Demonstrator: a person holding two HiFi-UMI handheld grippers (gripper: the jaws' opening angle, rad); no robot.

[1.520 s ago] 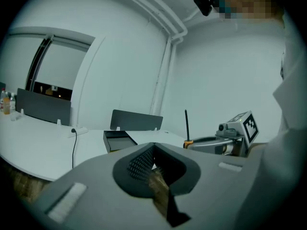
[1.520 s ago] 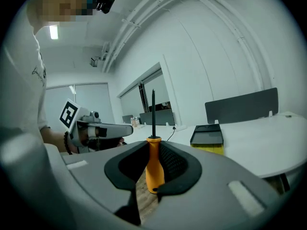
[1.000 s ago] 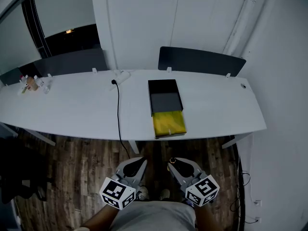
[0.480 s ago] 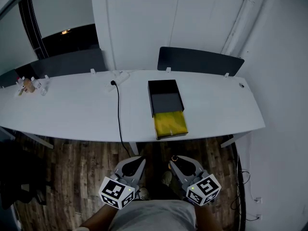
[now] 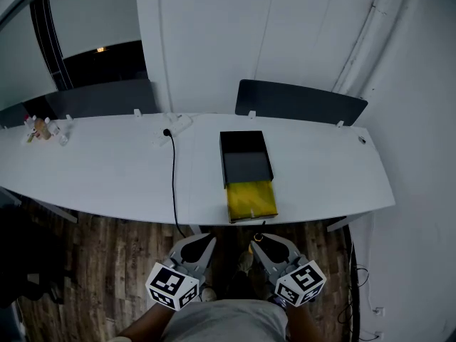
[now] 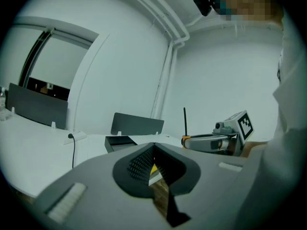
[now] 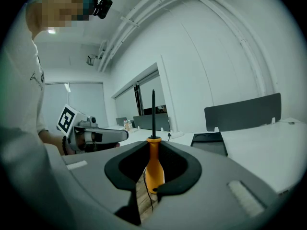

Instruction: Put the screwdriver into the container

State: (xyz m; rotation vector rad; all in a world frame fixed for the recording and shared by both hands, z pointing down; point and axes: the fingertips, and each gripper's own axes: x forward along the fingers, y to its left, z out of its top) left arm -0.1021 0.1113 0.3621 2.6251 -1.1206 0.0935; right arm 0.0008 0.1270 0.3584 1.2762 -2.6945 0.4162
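Orange-handled screwdriver upright, clamped in the right gripper; left gripper jaws closed on nothing. The long white table and black rectangular container have drawn nearer.

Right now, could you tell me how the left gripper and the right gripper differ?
The right gripper is shut on the orange-handled screwdriver, whose dark shaft stands upright. The left gripper is shut with nothing between its jaws. In the head view the right gripper sits at the right and the left gripper at the left. Both point toward the white table and are held short of its near edge.
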